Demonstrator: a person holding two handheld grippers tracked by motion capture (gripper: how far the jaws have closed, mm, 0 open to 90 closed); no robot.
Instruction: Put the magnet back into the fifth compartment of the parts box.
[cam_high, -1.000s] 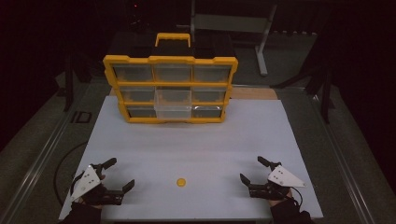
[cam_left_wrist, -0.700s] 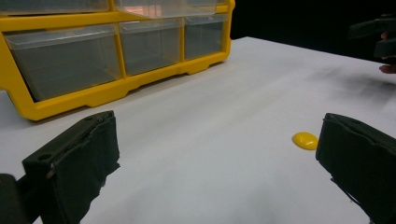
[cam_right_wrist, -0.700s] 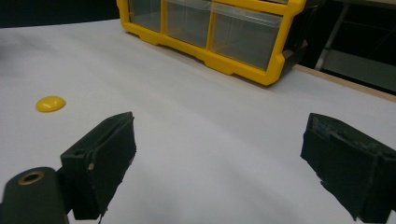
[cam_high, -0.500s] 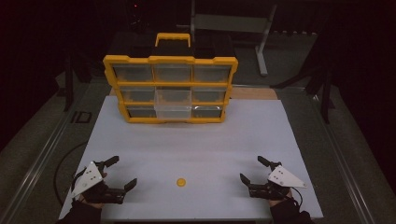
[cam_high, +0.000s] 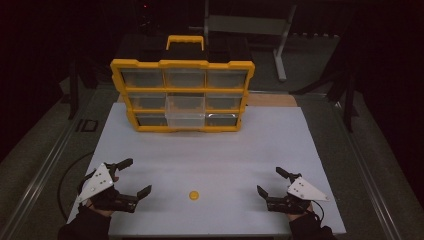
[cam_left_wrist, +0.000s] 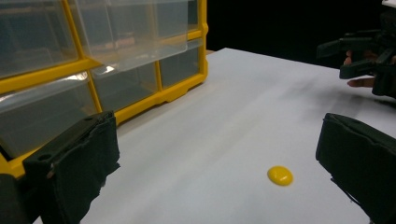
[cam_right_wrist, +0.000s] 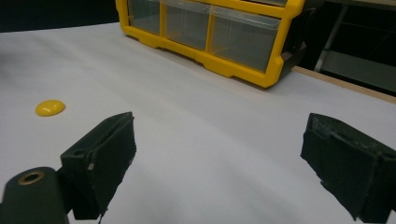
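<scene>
While both tools rest low over the white table (cam_high: 210, 150), the left gripper (cam_high: 131, 176) and the right gripper (cam_high: 270, 181) each have jaws spread wide, holding nothing. The small yellow disc (cam_high: 193, 194) lies between them, nearer the left one, touching neither.

The high view looks forward and down from above the near edge of the surface (cam_high: 210, 150), taking in its whole span. Each gripper view sits low and close over the surface, facing inward. All three share the yellow disc (cam_high: 193, 195) and the drawer cabinet (cam_high: 182, 95).
</scene>
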